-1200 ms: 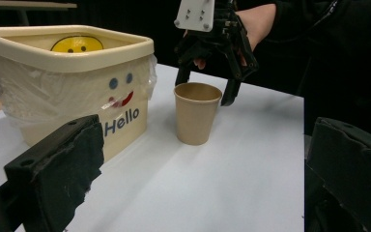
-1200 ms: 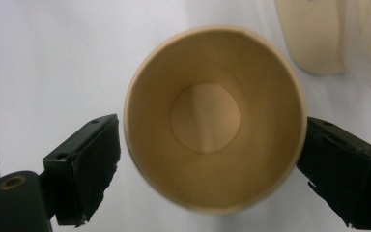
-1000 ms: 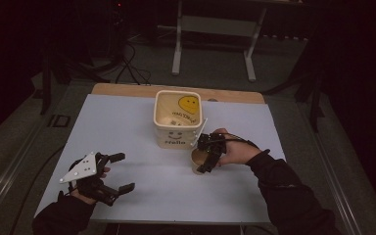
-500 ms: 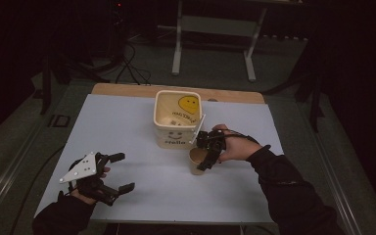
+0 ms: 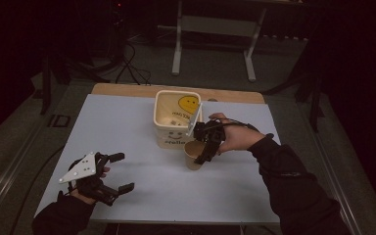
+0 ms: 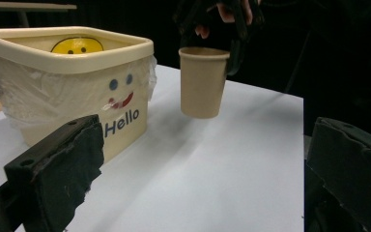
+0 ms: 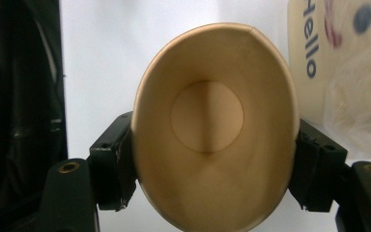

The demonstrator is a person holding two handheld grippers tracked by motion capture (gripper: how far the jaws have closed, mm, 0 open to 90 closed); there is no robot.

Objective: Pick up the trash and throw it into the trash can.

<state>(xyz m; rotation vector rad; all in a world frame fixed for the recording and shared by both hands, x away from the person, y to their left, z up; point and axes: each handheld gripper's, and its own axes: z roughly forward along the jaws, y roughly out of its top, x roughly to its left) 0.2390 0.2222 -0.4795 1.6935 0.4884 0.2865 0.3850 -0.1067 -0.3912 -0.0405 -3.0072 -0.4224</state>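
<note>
Toward four o'clock from the middle of the white worktop [image 5: 142, 122]: a tan paper cup [image 5: 194, 155], pinched at its rim by the right hand-held gripper [image 5: 206, 145], one black jaw pressed on either side so the mouth is squeezed into an oval, as seen in the right gripper view [image 7: 216, 125]. Empty inside, round bottom plain to see. Hanging upright and clear of the worktop in the left gripper view [image 6: 203, 82], a faint shadow beneath it. Just beside the cup at its eleven o'clock: a cream square tub [image 5: 177, 118], near but apart from the cup, lined with thin clear plastic film that spills over its wall [image 6: 67, 92], printed with a blue-eyed, red-mouthed face and the word "Hello", a yellow smiley showing inside at the far wall. Right hand [image 5: 237, 137] wrapped over the gripper's top, dark sleeve running off toward five o'clock. Down at eight o'clock, well apart from cup and tub: the left hand-held gripper [image 5: 120, 171], jaws spread wide with nothing between them, grey three-cornered plate [image 5: 81, 168] on top, held low over the worktop by the left hand [image 5: 90, 183]. Beyond the twelve o'clock edge: a strip of bare wood, then dark floor with cables and a metal stand.
</note>
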